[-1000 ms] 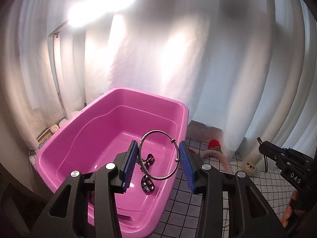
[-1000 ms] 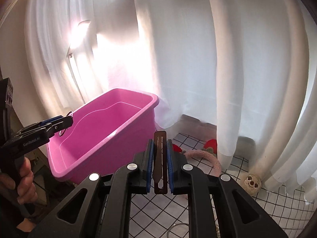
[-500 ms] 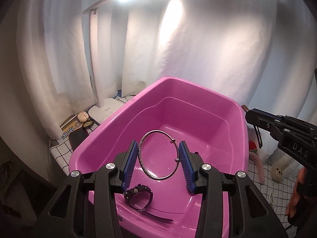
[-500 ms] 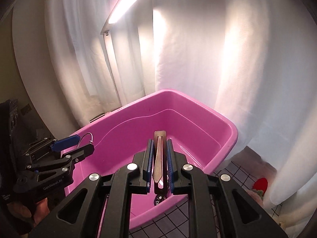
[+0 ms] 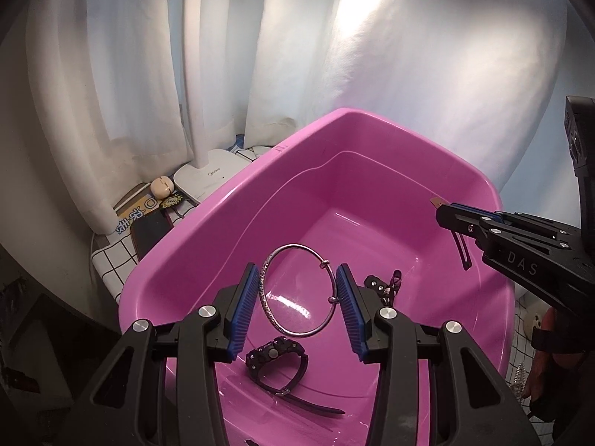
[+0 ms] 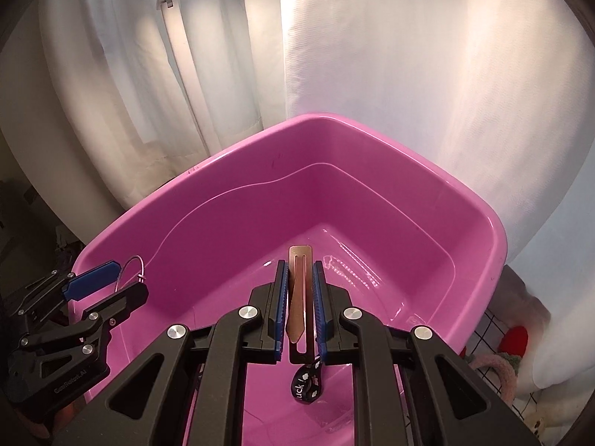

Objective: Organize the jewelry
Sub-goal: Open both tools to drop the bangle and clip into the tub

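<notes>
A silver bangle (image 5: 298, 293) was held between the pads of the left gripper (image 5: 299, 310), above the pink tub (image 5: 208, 238). 1 black watch (image 5: 277, 358) was seen on the tub floor. The right gripper (image 6: 300, 303) was clamped narrowly on a copper hair clip (image 6: 297, 290) over the tub.

We read "DAS" on the black body of the right gripper (image 5: 444, 212), at the right. The white lamp base (image 5: 208, 180), far left, carries "Midea". A flat packet (image 5: 135, 212) beside it shows blue characters we cannot make out. The left gripper (image 6: 108, 278) reads "GenRobot.AI". A black tag (image 6: 306, 386) in the pink tub (image 6: 230, 182) ends "uck!".
</notes>
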### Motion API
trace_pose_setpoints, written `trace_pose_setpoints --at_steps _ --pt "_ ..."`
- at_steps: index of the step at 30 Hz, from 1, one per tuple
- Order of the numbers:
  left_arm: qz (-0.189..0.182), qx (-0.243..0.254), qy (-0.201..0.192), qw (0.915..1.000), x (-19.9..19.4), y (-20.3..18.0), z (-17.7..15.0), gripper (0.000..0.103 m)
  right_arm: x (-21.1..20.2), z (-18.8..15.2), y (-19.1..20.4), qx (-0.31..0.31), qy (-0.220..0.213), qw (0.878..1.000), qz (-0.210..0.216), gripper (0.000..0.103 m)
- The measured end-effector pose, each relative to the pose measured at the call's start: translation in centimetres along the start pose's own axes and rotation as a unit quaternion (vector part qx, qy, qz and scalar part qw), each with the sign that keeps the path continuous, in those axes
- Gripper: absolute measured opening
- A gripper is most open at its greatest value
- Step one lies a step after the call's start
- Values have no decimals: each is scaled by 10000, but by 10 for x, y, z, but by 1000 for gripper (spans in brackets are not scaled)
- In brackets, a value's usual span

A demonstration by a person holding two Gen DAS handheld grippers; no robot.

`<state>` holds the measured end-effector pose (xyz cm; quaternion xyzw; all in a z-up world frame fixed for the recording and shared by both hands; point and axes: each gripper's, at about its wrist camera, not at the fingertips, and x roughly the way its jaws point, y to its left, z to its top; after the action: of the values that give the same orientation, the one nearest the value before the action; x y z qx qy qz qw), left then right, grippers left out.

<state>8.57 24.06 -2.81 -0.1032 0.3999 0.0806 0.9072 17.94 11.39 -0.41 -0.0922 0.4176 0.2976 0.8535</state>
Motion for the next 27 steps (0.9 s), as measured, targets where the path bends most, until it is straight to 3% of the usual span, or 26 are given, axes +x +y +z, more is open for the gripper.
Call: trace_pose_setpoints --at_steps 6,7,9,10,11,27 --pt "5 -9 140 9999 8 0 -1 43 10 1 -4 23 154 9997 -202 15" --pt "-32 -39 160 9999 9 2 -2 44 10 1 -4 39 177 9995 -264 21" --pt "-19 -100 158 9998 7 4 -2 60 12 2 -8 121 197 9991 -348 56" --pt "23 -141 113 9998 6 6 -2 75 11 1 -10 154 168 9990 -388 57" --pt "58 -180 26 9998 3 8 -2 80 10 1 -11 172 136 9989 -423 57" --pt "188 -330 -62 9993 -13 15 -5 84 -9 -11 -22 426 -86 9983 -383 57"
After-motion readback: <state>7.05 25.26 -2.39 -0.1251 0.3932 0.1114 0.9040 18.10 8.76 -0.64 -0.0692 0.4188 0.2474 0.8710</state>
